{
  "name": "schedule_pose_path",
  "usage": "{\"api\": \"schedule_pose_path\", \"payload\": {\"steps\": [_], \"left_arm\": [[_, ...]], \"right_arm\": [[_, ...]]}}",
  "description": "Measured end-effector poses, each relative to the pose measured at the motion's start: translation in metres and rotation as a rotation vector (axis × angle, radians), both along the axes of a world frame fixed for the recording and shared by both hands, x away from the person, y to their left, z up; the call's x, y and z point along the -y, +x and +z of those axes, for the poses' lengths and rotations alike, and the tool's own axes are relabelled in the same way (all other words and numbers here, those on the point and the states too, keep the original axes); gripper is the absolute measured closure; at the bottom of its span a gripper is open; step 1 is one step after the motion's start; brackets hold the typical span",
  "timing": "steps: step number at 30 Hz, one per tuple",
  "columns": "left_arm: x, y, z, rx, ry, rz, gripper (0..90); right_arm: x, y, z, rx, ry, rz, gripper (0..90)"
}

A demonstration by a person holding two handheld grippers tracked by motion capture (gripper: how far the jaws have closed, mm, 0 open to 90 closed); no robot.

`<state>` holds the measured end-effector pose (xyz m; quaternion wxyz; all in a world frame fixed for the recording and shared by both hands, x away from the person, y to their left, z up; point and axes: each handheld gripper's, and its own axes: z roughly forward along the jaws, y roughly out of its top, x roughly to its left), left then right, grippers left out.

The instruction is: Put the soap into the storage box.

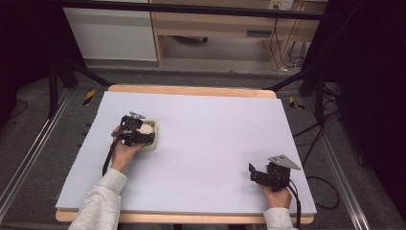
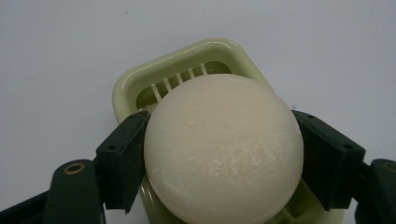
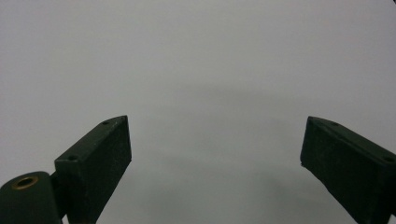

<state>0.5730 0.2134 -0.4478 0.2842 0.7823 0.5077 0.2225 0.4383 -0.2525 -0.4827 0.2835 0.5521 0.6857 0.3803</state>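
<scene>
A round white soap-like ball (image 2: 224, 149) is held between the jaws of my left gripper (image 2: 223, 161), which is shut on it just above a pale green slotted dish (image 2: 187, 60). In the high view the left gripper (image 1: 142, 132) sits over that dish (image 1: 154, 143) at the table's left, with the ball (image 1: 146, 128) showing at its tip. My right gripper (image 1: 253, 172) rests near the front right edge, jaws wide apart. In the right gripper view the right gripper (image 3: 215, 154) is open over bare mat with nothing between its fingers.
A pale lilac mat (image 1: 210, 134) covers the wooden table (image 1: 191, 90). Black frame legs and cables stand on the floor around it, and a wooden cabinet (image 1: 215, 28) lies beyond the far edge.
</scene>
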Motion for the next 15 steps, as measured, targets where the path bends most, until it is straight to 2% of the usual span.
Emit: {"api": "schedule_pose_path", "payload": {"steps": [5, 9, 15], "left_arm": [[0.0004, -0.0006, -0.0003, 0.006, 0.004, -0.001, 23.5], [-0.0014, -0.0033, 0.0051, 0.035, -0.004, 0.009, 19.5], [-0.0036, -0.0077, 0.0087, 0.037, -0.011, 0.009, 16.0]], "right_arm": [[-0.0001, -0.0001, 0.0001, -0.001, 0.002, 0.002, 9.1], [0.0000, -0.0004, 0.0003, 0.000, 0.003, 0.001, 9.1], [0.0001, -0.0010, 0.0009, 0.000, 0.008, -0.002, 9.1]]}}
